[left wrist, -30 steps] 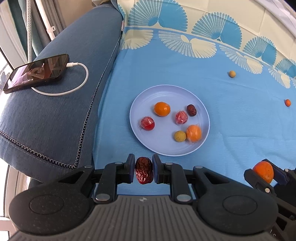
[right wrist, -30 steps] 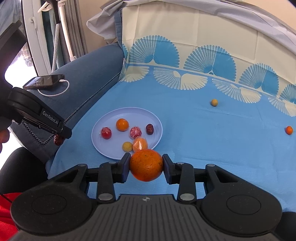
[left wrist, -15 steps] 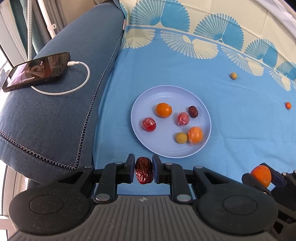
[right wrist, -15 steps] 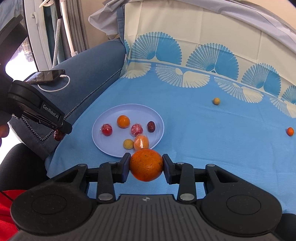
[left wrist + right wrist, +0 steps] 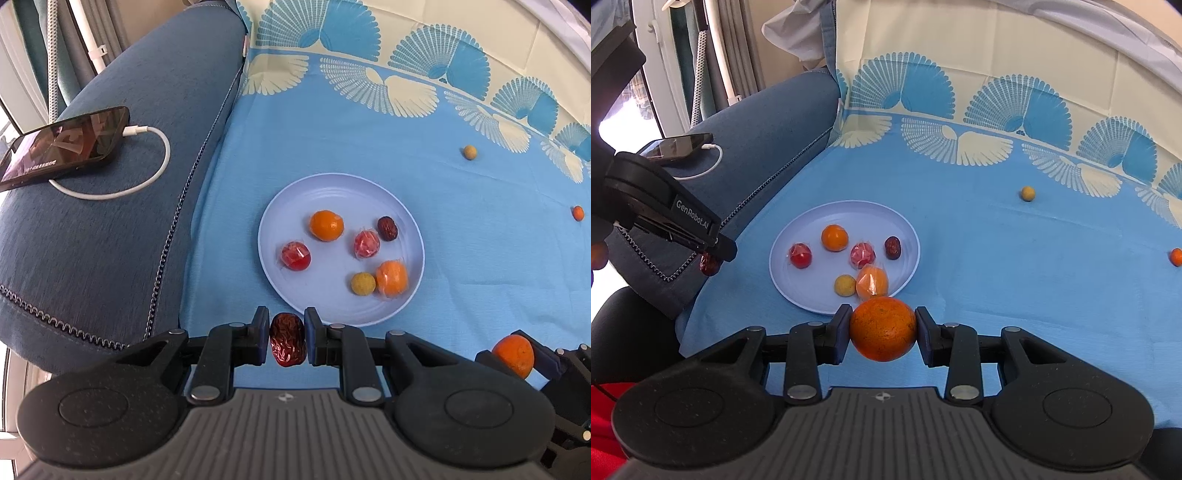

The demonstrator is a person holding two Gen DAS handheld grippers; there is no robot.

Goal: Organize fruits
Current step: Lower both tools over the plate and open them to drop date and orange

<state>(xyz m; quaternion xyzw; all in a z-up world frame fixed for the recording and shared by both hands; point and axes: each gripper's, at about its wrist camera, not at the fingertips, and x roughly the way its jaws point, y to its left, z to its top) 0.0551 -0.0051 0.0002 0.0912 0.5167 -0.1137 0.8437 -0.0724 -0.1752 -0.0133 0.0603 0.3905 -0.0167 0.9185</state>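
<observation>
Left gripper (image 5: 287, 341): clenched on a wrinkled dark-red date (image 5: 288, 344), held upright between the pads, just short of the near rim of the plate (image 5: 332, 192).
Right gripper (image 5: 882, 329): clamped on a large round orange (image 5: 882, 328), dimpled skin, also at the plate's near edge. The left view shows it only at its lower right corner; the right view shows the left gripper side-on, raised at the plate's left with the date hanging beneath.
Plate, pale lilac, on a blue cloth (image 5: 480, 258): holds a small orange (image 5: 326, 225), two red wrapped fruits, a dark date, a yellow ball (image 5: 363, 283) touching a wrapped orange fruit (image 5: 392, 278).
Beyond, well apart on the cloth: a tan ball (image 5: 470, 152), a tiny orange fruit (image 5: 578, 212).
Left armrest: a phone (image 5: 62, 146) with white cable, seen fully only in the left view.
</observation>
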